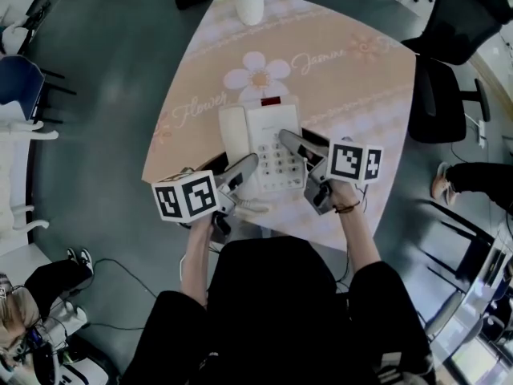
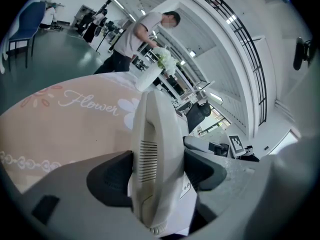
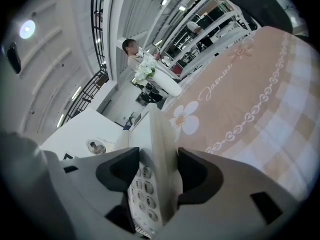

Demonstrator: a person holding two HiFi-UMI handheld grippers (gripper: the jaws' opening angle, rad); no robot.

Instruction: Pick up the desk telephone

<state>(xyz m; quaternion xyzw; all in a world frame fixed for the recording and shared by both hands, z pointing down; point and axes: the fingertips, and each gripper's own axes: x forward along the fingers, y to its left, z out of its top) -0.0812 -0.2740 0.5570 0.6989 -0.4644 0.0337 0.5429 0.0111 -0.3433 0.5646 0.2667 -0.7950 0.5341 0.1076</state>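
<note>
A white desk telephone with a grey keypad and its handset along the left side is over the near part of the pink flowered tablecloth. My left gripper is shut on the phone's handset side; in the left gripper view the white handset fills the gap of the left gripper between the dark pads. My right gripper is shut on the phone's right edge; in the right gripper view the keypad edge is pinched in the right gripper. Whether the phone rests on the table I cannot tell.
A white vase of flowers stands at the table's far edge. A black office chair is at the right, a blue chair at the left. A person stands behind the vase; another sits at the lower left.
</note>
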